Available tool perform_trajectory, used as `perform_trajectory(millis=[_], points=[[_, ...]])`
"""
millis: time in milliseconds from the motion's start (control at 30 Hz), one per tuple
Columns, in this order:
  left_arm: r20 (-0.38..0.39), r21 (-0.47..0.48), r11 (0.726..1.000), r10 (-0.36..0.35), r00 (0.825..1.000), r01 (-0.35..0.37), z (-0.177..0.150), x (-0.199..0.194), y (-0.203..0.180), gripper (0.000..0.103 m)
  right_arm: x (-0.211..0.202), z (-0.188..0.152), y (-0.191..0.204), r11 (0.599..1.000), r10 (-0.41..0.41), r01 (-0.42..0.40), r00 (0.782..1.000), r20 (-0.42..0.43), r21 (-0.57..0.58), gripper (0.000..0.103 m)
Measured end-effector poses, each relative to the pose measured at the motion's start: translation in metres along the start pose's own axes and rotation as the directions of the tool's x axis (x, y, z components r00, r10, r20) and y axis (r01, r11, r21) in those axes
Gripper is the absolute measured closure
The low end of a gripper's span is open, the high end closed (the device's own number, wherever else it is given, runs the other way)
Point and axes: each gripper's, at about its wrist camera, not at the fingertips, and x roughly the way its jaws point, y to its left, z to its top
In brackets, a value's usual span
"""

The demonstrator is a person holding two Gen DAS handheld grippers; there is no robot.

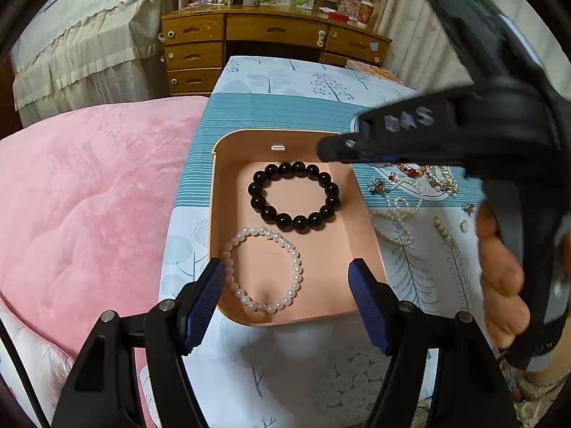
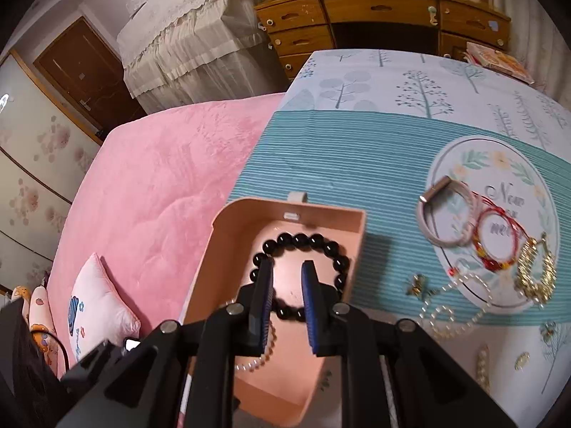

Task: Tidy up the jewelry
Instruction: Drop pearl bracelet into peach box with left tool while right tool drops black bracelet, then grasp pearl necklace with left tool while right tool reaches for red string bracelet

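A pink open box (image 1: 217, 192) (image 2: 228, 228) stands on the tablecloth. In it lie a black bead bracelet (image 1: 294, 196) (image 2: 332, 249) and a white pearl bracelet (image 1: 264, 271) (image 2: 257, 360). My left gripper (image 1: 287, 271) is open and empty, its fingers astride the box's near end. My right gripper (image 2: 287, 271) is open a little and empty, above the black bracelet; it also shows in the left wrist view (image 1: 332, 149) over the box's far right corner. Loose jewelry lies to the right: a white cord bracelet (image 2: 446, 214), a red one (image 2: 496, 242), a gold chain (image 2: 535, 271), a pearl necklace (image 2: 453, 310) (image 1: 399, 210).
The table (image 2: 357, 149) has a tree-print and teal striped cloth. A pink blanket (image 1: 89, 207) covers the bed on the left. A wooden desk with drawers (image 1: 271, 35) stands behind. Small earrings and a pearl clip (image 1: 444, 230) lie near the right edge.
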Motion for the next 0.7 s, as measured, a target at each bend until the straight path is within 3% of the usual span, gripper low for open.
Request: perform_trajectory(millis=[267,700], points=[[0.035,-0.012,0.999,-0.037,0.999,0.038,-0.001,-0.015,-0.005,0.033,-0.052,-0.036,-0.019,0.999,-0.022,0.018,0.995,0.095,0.044,0.070],[0.040,-0.028,0.998,-0.046,0.998,0.048,0.006,-0.022,-0.021,0.033,-0.111,-0.061,-0.069,0.994,-0.054,0.034,0.979,0.195,0.101,0.069]])
